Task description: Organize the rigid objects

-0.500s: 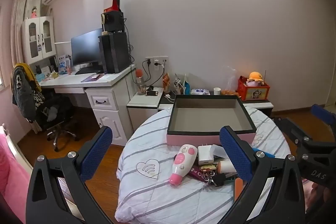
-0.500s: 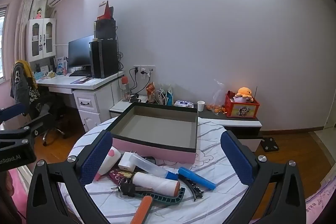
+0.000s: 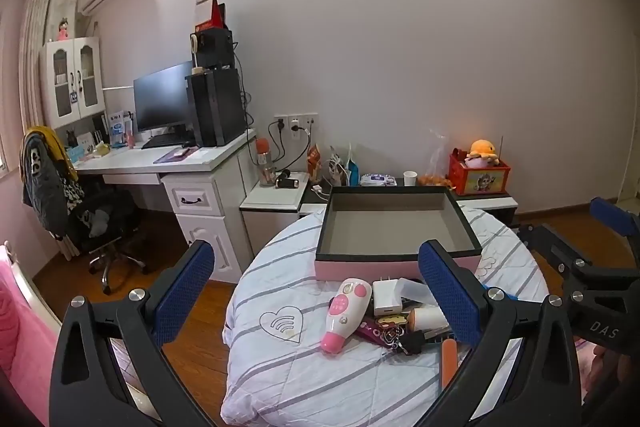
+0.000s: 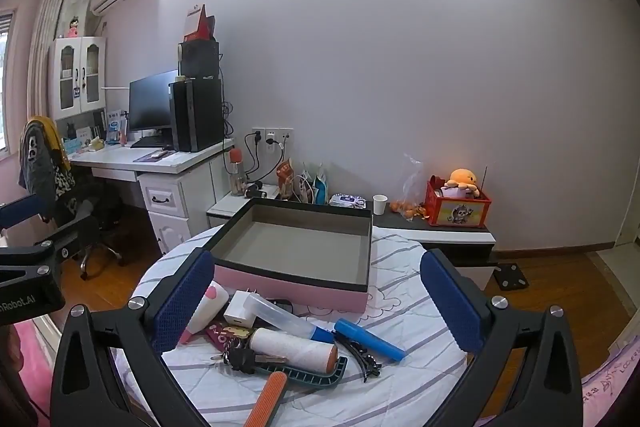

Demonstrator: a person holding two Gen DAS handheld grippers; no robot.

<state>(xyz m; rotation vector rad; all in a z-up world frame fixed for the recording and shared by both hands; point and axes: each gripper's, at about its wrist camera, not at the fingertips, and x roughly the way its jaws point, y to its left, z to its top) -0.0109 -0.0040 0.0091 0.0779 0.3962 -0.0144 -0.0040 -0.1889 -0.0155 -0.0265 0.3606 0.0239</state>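
An empty pink box with a black rim (image 3: 396, 265) (image 4: 292, 285) sits at the back of a round table with a striped white cloth (image 3: 288, 379) (image 4: 400, 267). In front of it lies a pile: a pink-and-white handheld device (image 3: 346, 313) (image 4: 204, 307), a white charger (image 3: 386, 297) (image 4: 240, 309), a lint roller (image 4: 294, 349), a blue marker (image 4: 368, 339), keys (image 4: 240, 357), a black hair clip (image 4: 360, 353) and an orange file (image 4: 266, 401). My left gripper (image 3: 316, 295) and right gripper (image 4: 316, 303) are open and empty, held above the pile's near side.
A white desk with monitor and computer tower (image 3: 200, 115) stands at the left, with an office chair (image 3: 92, 219). A low cabinet behind the table holds a red box with an orange plush (image 4: 458, 203). Wooden floor surrounds the table.
Both grippers have stayed open and nearly still. The objects on the table have not moved.
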